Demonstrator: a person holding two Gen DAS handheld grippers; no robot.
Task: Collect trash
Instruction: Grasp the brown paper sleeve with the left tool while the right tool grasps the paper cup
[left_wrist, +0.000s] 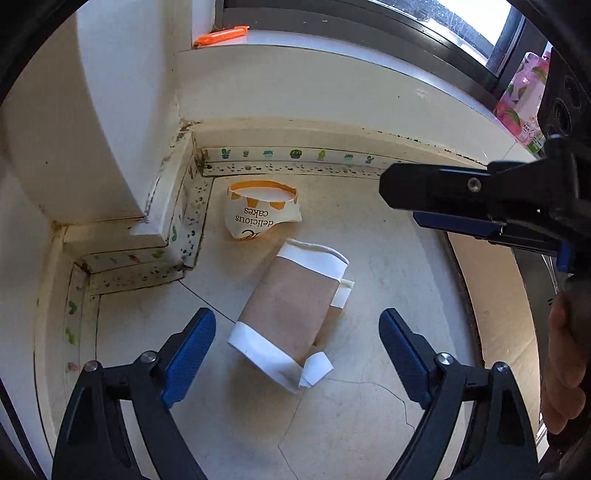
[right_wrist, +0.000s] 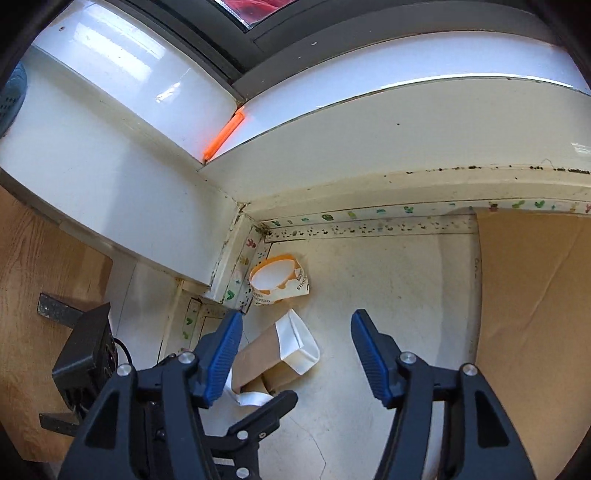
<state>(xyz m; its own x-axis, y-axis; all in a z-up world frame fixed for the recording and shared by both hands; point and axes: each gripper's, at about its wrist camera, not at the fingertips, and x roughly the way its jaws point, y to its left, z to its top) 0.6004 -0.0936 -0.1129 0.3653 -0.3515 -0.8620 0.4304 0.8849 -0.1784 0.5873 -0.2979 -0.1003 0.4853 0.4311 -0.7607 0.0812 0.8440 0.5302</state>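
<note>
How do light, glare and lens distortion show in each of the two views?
Left wrist view: daylight from the window blows out the glass; the box and cup are sharp with soft shadows; straight edges bow toward the black rim. Right wrist view: glare streaks the glossy sill; the ledge curves strongly; the cup is crisp, no motion blur.

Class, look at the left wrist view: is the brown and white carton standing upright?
No. The carton lies flat on its side on the floor, just in front of the crushed cake cup.
</note>
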